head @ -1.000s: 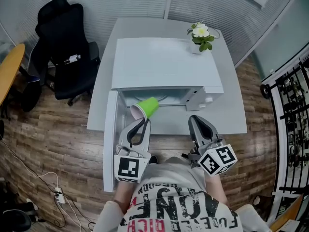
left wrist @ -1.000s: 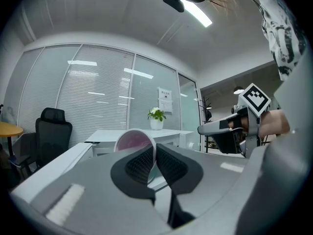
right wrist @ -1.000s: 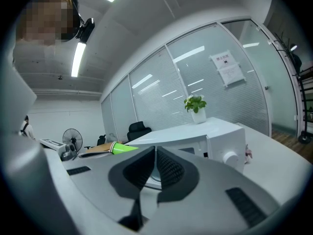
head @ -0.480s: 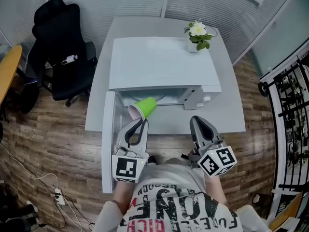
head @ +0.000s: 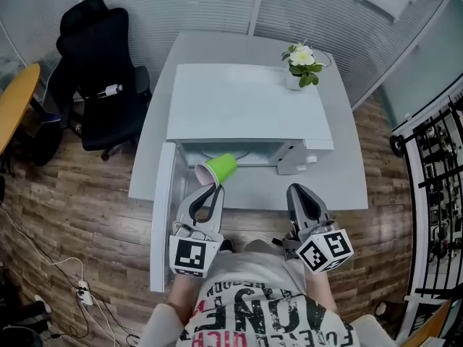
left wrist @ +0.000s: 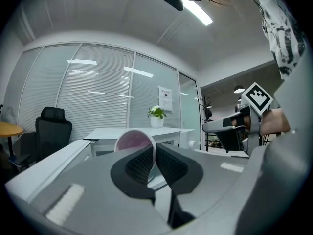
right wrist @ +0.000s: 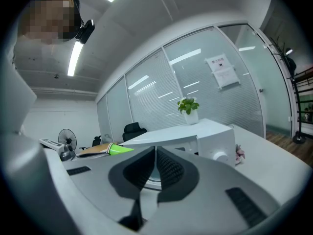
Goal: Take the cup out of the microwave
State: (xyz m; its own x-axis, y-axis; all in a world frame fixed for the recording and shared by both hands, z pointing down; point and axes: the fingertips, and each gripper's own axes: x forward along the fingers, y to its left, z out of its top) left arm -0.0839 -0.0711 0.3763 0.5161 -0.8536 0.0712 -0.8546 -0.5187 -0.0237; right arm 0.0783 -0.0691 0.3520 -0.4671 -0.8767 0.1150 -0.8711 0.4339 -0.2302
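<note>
Microwave door (head: 160,215) stands swung open at left. The left gripper (head: 215,189) pinches the rim of the green cup (head: 220,168), tipped sideways at the microwave (head: 246,103) mouth. Right gripper (head: 298,191) jaws pressed together, empty. White pot (head: 294,82) holds a flowering plant (head: 302,55)

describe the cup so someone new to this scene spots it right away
Find the white microwave on the grey table, door swung open. In front of its opening, the left gripper pinches the cup by its rim. Unlike the white things around it, it is bright green, tipped sideways, pale pink inside.
</note>
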